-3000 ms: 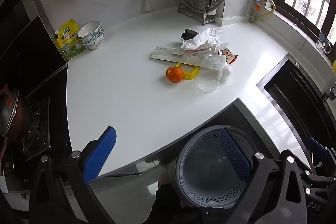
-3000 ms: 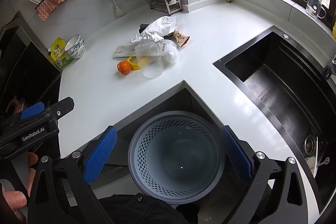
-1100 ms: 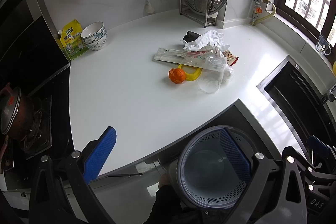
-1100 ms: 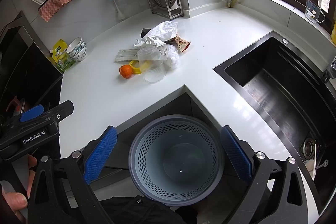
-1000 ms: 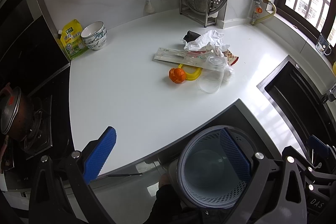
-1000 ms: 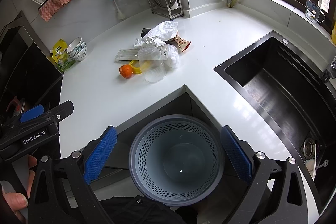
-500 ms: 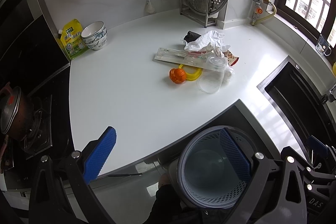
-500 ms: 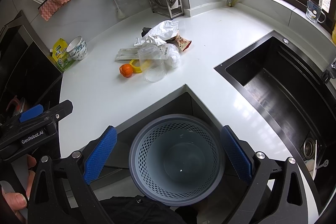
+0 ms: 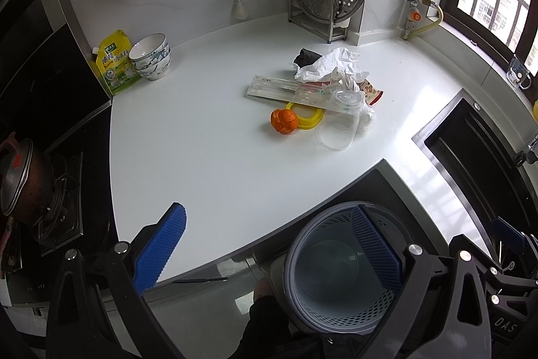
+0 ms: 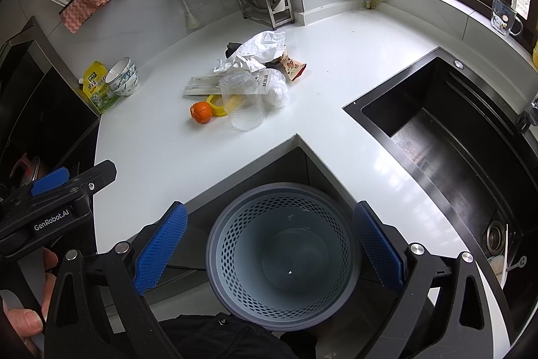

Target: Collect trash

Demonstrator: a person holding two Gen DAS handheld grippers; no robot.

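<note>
From the left wrist, the left tongs (image 9: 269,249) gape wide and hold nothing; the trash pile (image 9: 322,90) lies mid-counter (image 9: 201,150), well apart.

From the right wrist, the right tongs (image 10: 269,249) also stand wide and empty above the perforated bin (image 10: 282,254). Best to start with the clear cup (image 10: 243,105), nearest the edge, pinching its wall gently so it doesn't crumple.

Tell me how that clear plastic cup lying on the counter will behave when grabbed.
The clear plastic cup looks thin-walled, so it will probably flex or crumple under the tongs. Lying on its side, it may roll if nudged. Likely very light.
</note>
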